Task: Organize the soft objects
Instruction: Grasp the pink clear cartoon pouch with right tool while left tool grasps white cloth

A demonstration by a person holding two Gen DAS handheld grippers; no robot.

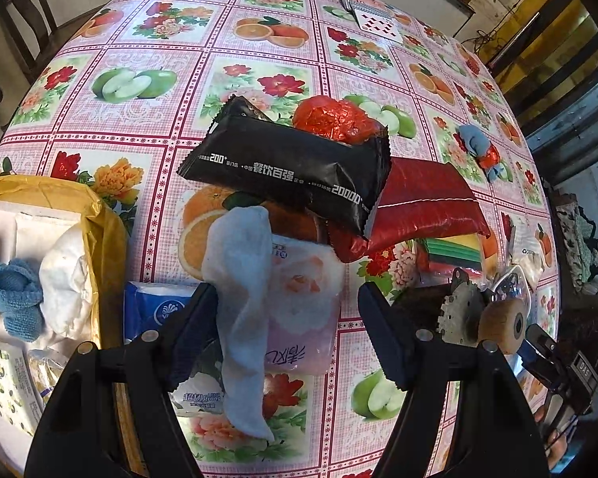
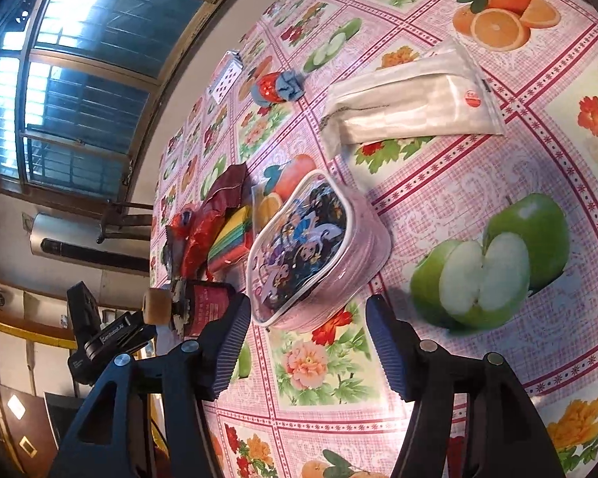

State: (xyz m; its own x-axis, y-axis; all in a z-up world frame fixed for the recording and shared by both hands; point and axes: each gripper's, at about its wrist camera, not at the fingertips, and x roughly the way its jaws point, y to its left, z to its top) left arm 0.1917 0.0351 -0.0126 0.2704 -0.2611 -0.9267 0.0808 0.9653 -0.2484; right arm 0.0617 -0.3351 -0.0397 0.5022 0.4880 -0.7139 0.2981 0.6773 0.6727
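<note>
My left gripper (image 1: 287,322) is open, low over the floral tablecloth (image 1: 159,32). A pale blue sock (image 1: 239,279) lies between its fingers against the left finger (image 1: 195,318), draped over a pink tissue pack (image 1: 303,290); whether the sock hangs from the finger I cannot tell. Beyond are a black wipes pack (image 1: 287,167), a crumpled red wrapper (image 1: 331,117) and a dark red pack (image 1: 422,207). My right gripper (image 2: 307,330) is open with nothing between its fingers, just short of a pink cartoon pouch (image 2: 315,247). A white clear-wrapped pack (image 2: 410,107) lies farther off.
A yellow bag (image 1: 99,215) at the left holds a white cloth (image 1: 67,275) and a blue knitted cloth (image 1: 12,290). A blue tissue pack (image 1: 155,310), coloured sponges (image 1: 450,253), a blue cloth bundle (image 1: 478,147), playing cards (image 1: 374,20) and a wooden roller (image 1: 502,322) lie around.
</note>
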